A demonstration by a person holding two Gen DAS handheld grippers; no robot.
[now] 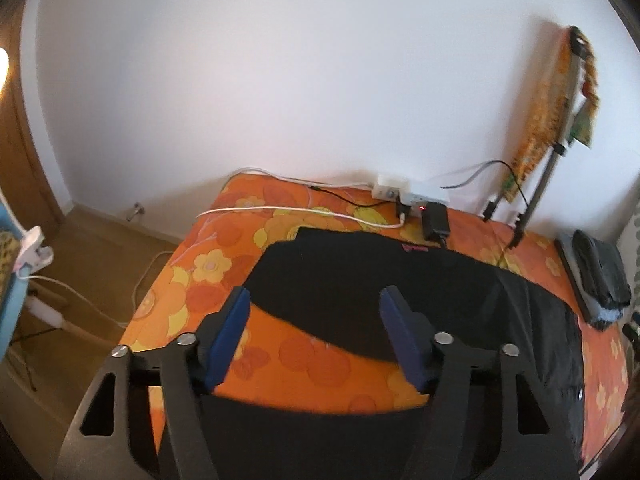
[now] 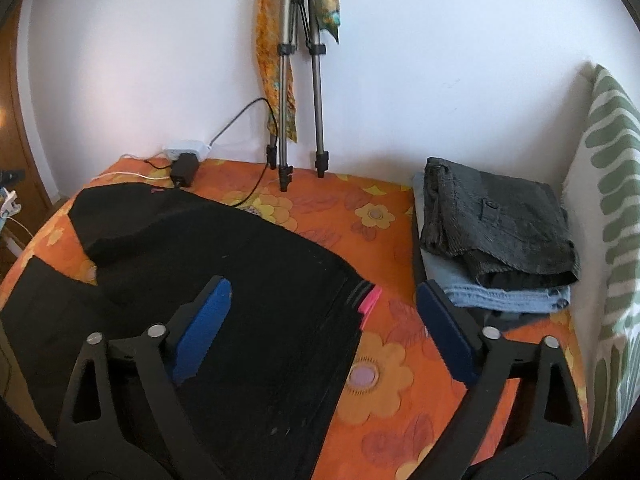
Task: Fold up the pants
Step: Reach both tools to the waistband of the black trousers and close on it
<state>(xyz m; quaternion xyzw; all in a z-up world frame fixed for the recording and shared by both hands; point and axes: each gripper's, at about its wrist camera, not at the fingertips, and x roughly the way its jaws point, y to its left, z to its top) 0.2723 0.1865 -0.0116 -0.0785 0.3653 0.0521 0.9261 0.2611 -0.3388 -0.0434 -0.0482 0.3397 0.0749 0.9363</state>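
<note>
Only right view shows folded dark corduroy and denim stack [image 2: 496, 236] beyond right gripper [image 2: 324, 296]; black knit pants [image 1: 360, 280] ahead of left gripper [image 1: 314, 300]. Both spread, empty.

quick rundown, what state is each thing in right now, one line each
black pants: lying on the bed, partly folded over, not gripped
left claw: open, above the pants' edge, nothing between the pads
right claw: open, over the pink-trimmed cuff, holding nothing
dark corduroy pants: folded, on top of the stack
light jeans: folded, under the corduroy pair
black adapter: plugged in, red light on
tripod: legs closed, standing on the bed
</note>
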